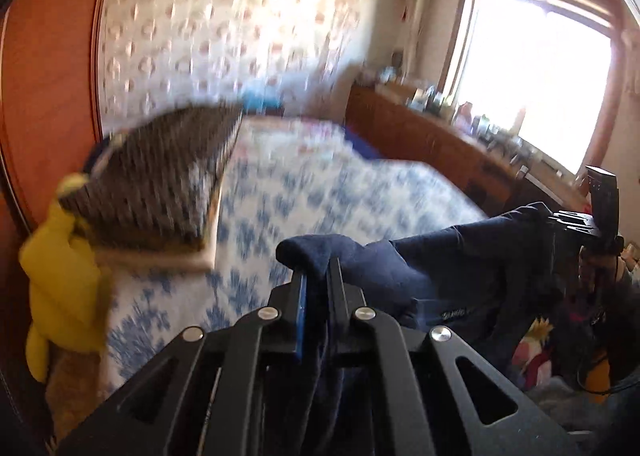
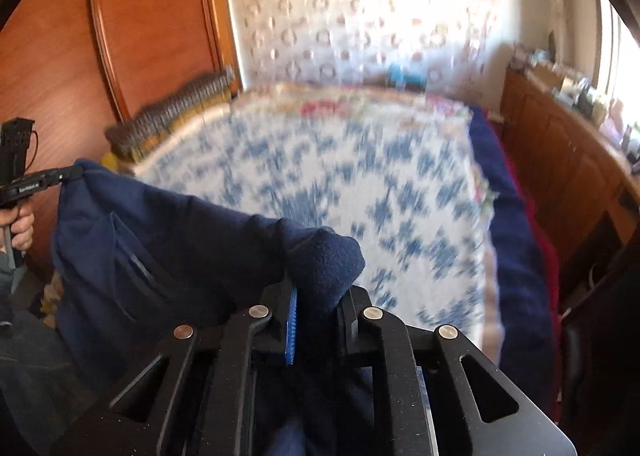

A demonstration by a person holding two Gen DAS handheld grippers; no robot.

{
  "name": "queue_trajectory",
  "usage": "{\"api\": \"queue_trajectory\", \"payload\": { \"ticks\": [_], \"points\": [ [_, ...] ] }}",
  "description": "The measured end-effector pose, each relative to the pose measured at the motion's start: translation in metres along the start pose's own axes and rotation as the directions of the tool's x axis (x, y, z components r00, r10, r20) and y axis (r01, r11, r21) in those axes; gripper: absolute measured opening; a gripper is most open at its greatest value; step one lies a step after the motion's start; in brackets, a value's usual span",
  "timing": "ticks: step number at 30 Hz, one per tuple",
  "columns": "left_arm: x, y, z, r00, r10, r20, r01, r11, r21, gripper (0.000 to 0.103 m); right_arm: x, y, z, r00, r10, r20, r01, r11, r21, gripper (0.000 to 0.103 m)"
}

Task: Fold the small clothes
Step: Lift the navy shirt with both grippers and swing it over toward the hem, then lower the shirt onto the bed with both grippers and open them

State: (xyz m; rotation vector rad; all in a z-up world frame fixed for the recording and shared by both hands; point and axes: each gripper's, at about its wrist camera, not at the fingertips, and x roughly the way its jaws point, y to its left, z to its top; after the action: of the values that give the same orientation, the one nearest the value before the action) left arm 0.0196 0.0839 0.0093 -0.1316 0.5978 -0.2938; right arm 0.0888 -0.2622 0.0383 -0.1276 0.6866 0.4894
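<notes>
Blurred behind everything lies a bed under a white quilt with a blue floral print (image 2: 320,175), set against a patterned pale wall. Above the quilt's near end, a dark navy fleece garment (image 2: 168,232) hangs stretched between both tools. The left gripper (image 1: 318,280) is clamped on one bunched corner of it, and the right gripper (image 2: 320,296) pinches the opposite corner. A striped grey-brown cushion (image 1: 156,179) rests at the quilt's left edge, beside a yellow plush toy (image 1: 60,256).

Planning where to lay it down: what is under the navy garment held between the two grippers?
Beyond the navy garment lies the blue-patterned bedspread. The garment hangs in the air, held by the left gripper and right gripper. Directly beneath is hidden.
</notes>
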Motion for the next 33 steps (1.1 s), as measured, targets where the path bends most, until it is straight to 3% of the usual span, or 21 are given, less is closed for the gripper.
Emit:
{"api": "queue_trajectory", "payload": {
  "ticks": [5,9,19,27,31,33],
  "points": [
    [-0.047,-0.021,0.030,0.992,-0.025,0.127,0.020,0.999,0.039,0.005,-0.060,0.014,0.028,0.994,-0.025,0.105,0.030,0.998,-0.047,0.011],
    [-0.068,-0.028,0.052,0.983,-0.024,0.180,0.011,0.997,0.073,0.005,-0.098,0.023,0.048,0.984,-0.025,0.175,0.038,0.997,-0.074,0.011],
    [-0.135,-0.032,0.102,0.937,-0.041,0.347,0.002,0.994,0.111,0.005,-0.194,0.040,0.096,0.930,-0.011,0.367,0.062,0.990,-0.129,0.011],
    [-0.158,-0.021,0.127,0.907,-0.018,0.421,-0.030,0.994,0.109,0.005,-0.225,0.044,0.123,0.901,-0.018,0.434,0.101,0.981,-0.167,0.011],
    [-0.144,-0.013,0.142,0.911,0.013,0.412,-0.063,0.992,0.107,0.005,-0.219,0.043,0.136,0.901,-0.029,0.433,0.117,0.977,-0.178,0.011],
    [-0.123,-0.008,0.151,0.921,0.043,0.387,-0.087,0.991,0.099,0.005,-0.196,0.036,0.147,0.915,-0.045,0.400,0.124,0.977,-0.174,0.011]
  ]
}}
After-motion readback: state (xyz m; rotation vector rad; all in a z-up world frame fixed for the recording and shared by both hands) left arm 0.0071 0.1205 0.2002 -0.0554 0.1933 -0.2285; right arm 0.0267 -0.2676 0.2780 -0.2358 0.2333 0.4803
